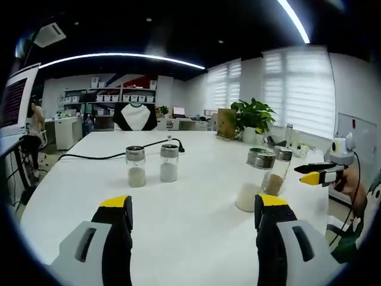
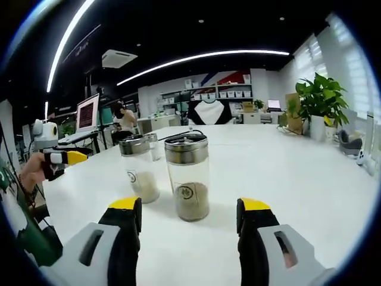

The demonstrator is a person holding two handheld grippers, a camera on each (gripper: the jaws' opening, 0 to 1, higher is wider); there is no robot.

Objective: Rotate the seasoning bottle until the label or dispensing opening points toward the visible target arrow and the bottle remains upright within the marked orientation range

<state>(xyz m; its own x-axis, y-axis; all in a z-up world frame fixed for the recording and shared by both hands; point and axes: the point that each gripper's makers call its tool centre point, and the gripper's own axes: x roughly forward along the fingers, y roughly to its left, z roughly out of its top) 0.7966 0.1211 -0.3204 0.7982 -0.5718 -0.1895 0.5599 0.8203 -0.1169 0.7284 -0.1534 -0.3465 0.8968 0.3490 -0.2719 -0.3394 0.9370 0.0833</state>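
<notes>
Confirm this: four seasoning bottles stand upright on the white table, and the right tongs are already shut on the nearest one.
Not quite. The right tongs are open, with the nearest seasoning bottle standing untouched just ahead of them, as the right gripper view shows. The rest holds: four bottles stand upright on the white table.

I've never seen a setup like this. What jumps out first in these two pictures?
Clear seasoning bottles with metal lids stand upright on a big white table. In the right gripper view, the nearest bottle, holding brownish seasoning, sits just ahead of the open, yellow-tipped right gripper. In the left gripper view, a pair of bottles stands ahead of the open left gripper, with a leafy potted plant at the table's far end.
</notes>
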